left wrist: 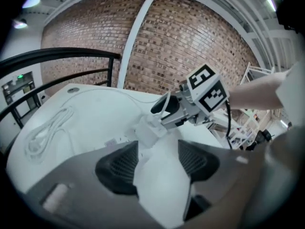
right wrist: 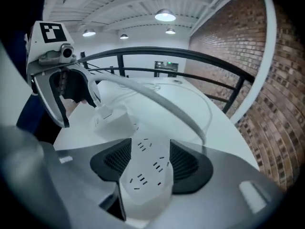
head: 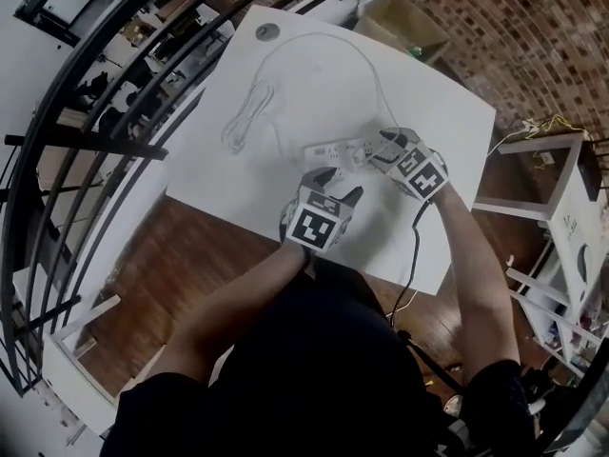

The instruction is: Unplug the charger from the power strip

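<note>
A white power strip lies on the white table. In the right gripper view its sockets show between the jaws of my right gripper, which is open and straddles the strip's near end. The white charger stands plugged in farther along the strip. My left gripper is open and low over the table, with the charger just ahead of its jaws and nothing gripped. In the head view the left gripper is at the strip's near side and the right gripper at its right end.
A coiled white cable lies on the table's far left, with a thin lead looping from it across the table. A black railing runs along the left. A cardboard box and a white shelf stand by the brick wall.
</note>
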### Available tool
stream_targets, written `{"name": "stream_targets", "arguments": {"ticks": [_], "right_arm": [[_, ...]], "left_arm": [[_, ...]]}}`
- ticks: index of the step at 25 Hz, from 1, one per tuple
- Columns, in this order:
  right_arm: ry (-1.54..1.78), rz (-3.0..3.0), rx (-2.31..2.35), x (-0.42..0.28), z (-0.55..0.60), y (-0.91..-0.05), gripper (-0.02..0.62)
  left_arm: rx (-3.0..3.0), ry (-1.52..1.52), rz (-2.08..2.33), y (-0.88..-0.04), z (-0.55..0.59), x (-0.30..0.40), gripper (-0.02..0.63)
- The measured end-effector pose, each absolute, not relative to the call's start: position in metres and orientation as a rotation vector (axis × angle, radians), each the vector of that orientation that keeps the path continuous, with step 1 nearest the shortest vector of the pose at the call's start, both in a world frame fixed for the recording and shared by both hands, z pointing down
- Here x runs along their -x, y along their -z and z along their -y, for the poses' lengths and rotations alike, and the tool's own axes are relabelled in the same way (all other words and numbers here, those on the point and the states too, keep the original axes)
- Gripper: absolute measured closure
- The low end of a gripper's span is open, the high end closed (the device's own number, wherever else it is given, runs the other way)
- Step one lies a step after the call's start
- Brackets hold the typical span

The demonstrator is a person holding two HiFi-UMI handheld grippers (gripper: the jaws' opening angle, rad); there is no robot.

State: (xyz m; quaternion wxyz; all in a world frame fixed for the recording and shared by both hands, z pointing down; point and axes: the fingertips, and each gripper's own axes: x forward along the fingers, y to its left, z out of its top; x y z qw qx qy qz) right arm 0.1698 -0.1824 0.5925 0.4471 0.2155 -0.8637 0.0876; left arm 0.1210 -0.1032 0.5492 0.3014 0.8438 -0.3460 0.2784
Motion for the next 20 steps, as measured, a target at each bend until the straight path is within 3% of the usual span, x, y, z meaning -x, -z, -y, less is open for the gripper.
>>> {"name": "stream_targets", "arguments": {"ticks": [3,17,20], "right_arm": [[-0.288,2.189,-0.487,-0.173,0.179,-0.609,0.352],[-0.608,2.061,-1.082,-0.201,0.096,-0.600,0.360],[-0.607,2.068,-1.124,-0.203,0.086,-0.598,0.362]], "left_arm": [[-2.212,-0.733,0.914,-0.557,0.101,-0.122,0.344],[-2.367,-0.836,0.815,-0.561,0.082,-0.161,0.344],[-2.372,-0.918,0.804,-0.572,0.073,-0.160,0.373]]}}
